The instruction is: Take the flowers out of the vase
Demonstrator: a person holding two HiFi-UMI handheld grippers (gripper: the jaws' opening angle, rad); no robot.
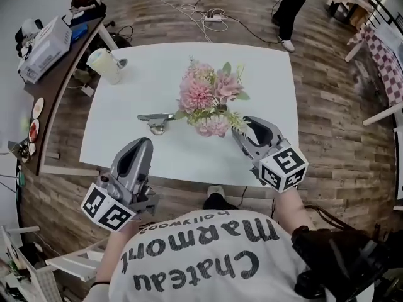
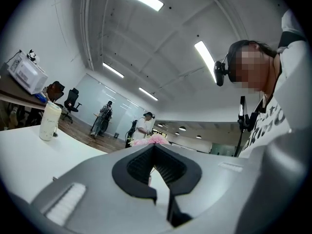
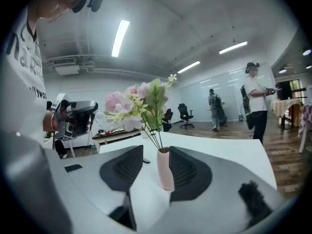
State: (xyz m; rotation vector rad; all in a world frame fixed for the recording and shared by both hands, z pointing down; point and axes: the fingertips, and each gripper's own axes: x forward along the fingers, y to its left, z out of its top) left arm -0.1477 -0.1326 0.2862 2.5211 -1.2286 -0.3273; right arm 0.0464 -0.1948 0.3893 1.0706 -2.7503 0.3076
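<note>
A bunch of pink flowers [image 1: 211, 99] with green leaves stands in the middle of the white table [image 1: 119, 124]; from above the blooms hide the vase. In the right gripper view the flowers [image 3: 139, 99] rise from a slim pink vase [image 3: 165, 169]. My right gripper [image 1: 241, 128] is open at the flowers' near right side. The vase stands between my right gripper's [image 3: 156, 152] jaws, close against the right pad. My left gripper [image 1: 146, 142] hovers over the table's near left edge. Its jaw tips [image 2: 153, 147] meet with nothing held, and the flowers [image 2: 152, 140] show just beyond them.
A small metal object [image 1: 157, 118] lies on the table left of the flowers. A pale cup [image 1: 104, 65] stands at the far left corner. A wooden desk [image 1: 63, 74] with a box runs along the left. People stand farther back in the room, and cables [image 1: 211, 16] lie on the floor.
</note>
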